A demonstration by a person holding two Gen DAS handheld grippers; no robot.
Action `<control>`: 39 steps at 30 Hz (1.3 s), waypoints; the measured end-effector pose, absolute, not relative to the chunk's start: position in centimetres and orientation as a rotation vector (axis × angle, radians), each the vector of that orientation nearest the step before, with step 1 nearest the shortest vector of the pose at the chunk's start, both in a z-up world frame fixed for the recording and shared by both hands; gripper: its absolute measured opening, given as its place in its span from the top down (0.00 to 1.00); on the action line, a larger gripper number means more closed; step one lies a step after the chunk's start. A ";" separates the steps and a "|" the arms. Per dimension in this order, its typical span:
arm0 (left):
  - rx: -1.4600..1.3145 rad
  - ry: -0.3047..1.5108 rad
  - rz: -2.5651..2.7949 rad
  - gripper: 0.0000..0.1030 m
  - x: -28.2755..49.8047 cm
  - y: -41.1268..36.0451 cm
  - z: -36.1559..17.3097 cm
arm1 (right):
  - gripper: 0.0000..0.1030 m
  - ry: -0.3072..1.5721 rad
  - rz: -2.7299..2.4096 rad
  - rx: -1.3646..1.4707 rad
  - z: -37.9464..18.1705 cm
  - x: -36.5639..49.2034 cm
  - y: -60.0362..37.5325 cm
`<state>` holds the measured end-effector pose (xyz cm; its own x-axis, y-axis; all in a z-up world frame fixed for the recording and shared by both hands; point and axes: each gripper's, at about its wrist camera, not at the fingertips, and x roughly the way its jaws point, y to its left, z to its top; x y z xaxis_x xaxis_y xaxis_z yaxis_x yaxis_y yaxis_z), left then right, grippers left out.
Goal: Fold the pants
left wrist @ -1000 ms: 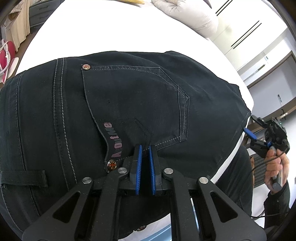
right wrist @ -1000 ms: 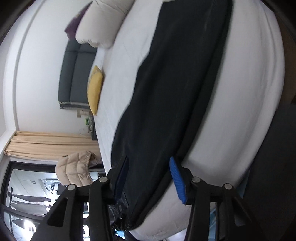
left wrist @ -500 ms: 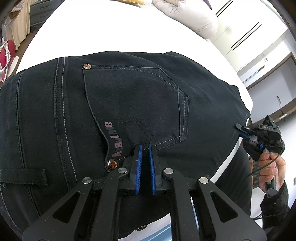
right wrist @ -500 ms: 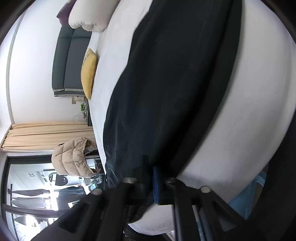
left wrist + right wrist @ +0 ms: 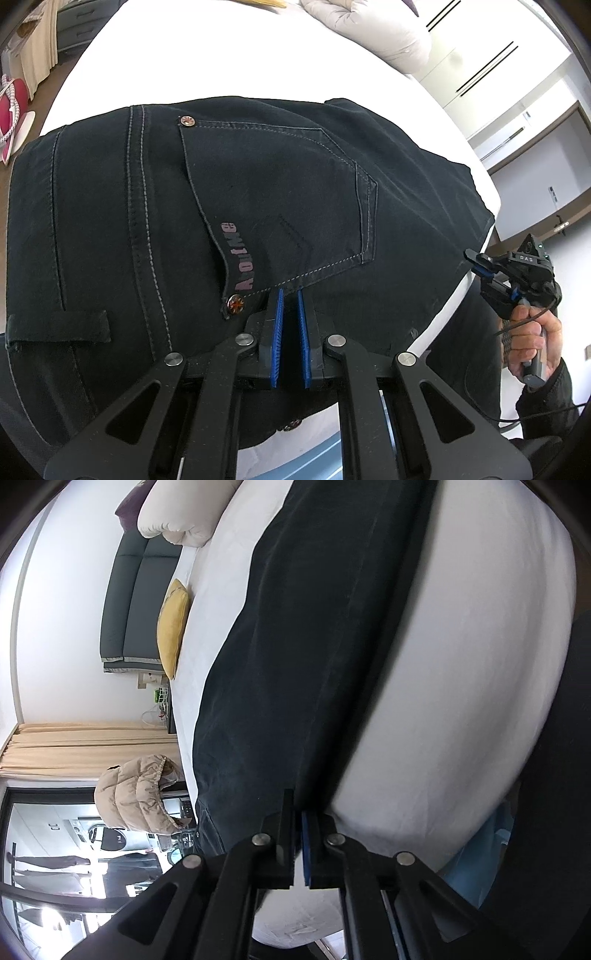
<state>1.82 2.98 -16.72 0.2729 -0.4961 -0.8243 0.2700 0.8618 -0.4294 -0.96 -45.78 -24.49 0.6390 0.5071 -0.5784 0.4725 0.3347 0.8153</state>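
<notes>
Dark navy jeans (image 5: 258,206) lie flat on a white bed (image 5: 221,55), back pocket and waistband side up. My left gripper (image 5: 290,295) is shut on the jeans' near edge just below the pocket corner. In the right wrist view the trouser legs (image 5: 295,646) stretch away along the bed (image 5: 461,664). My right gripper (image 5: 297,801) is shut on the hem edge of the jeans. The right gripper also shows in the left wrist view (image 5: 476,260), at the jeans' right end, held by a hand.
A white pillow (image 5: 369,33) and a yellow cushion (image 5: 171,627) lie at the bed's far end, before a grey headboard (image 5: 136,598). A beige puffer jacket (image 5: 136,797) hangs beside the bed. White wardrobes (image 5: 498,74) stand behind.
My right gripper closed from open onto the jeans' hem edge, first moving in toward it. My left gripper stayed shut on the jeans and barely moved.
</notes>
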 end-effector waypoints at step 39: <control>-0.138 1.174 -0.470 0.92 8.9 -0.3 -16.3 | 0.84 1.051 0.450 0.758 -15.6 14.6 -33.6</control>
<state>8.88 -0.32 -16.33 0.3029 -0.4237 -0.8537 0.2828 0.8954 -0.3440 14.62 -33.58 -15.56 0.4431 0.6610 -0.6056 0.0181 0.6688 0.7433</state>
